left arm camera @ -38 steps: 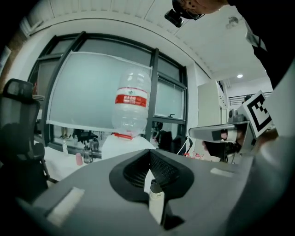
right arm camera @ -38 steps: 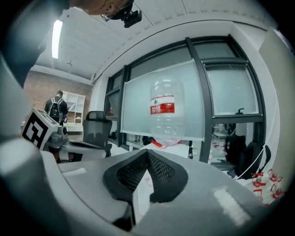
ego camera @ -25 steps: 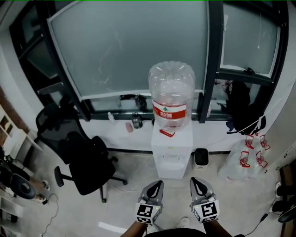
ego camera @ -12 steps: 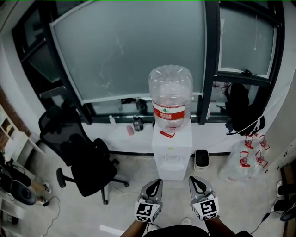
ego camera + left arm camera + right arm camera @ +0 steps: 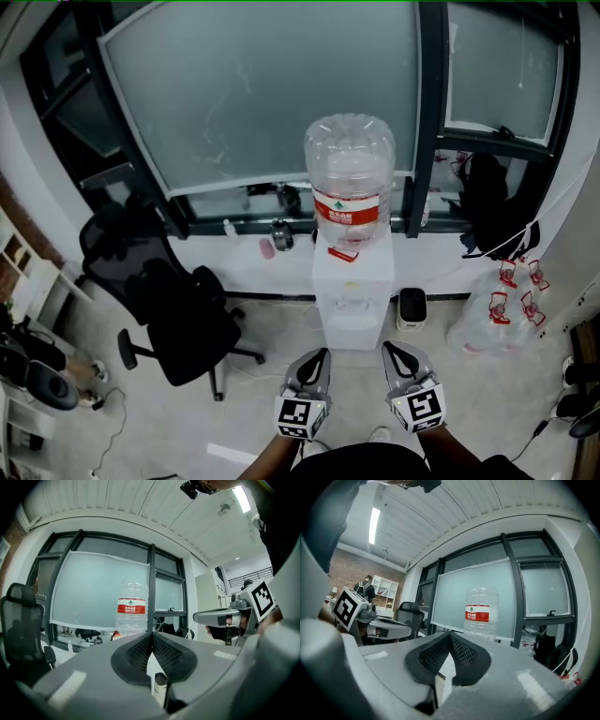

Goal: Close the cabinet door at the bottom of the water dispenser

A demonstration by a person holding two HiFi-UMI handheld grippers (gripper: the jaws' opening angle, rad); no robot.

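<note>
Both grippers empty, jaws closed. Left gripper (image 5: 321, 355): its own view has the black mesh pads meeting at the tips, nothing clamped between them. Right gripper (image 5: 390, 348): same, pads touching at the tip, nothing held. Both are held level, side by side and a little apart at the bottom of the head view, pointing at the dispenser. Neither touches it.

White box-shaped water dispenser (image 5: 354, 281) stands on the pale floor against the low white window ledge (image 5: 234, 267), straight ahead of the grippers. Large clear plastic water bottle with a red and white label (image 5: 350, 169) sits upside down on top. Small red and white card (image 5: 343, 253) lies on the dispenser top by the bottle's neck. Cabinet door at the dispenser's bottom (image 5: 353, 330) faces the grippers; from the head view I cannot tell if it is ajar or shut.

Black mesh office chair on castors (image 5: 173, 314) is left of the dispenser, well apart. Small white bin with a dark top (image 5: 412, 307) is just beside the dispenser's right side. White plastic bags with red print (image 5: 497, 309) lie further right. Black bag (image 5: 487, 211) hangs at the window frame above them. Small pink cup (image 5: 267, 247) is on the ledge, left of the dispenser. Frosted glass window in black frames (image 5: 272, 94) fills the back.
</note>
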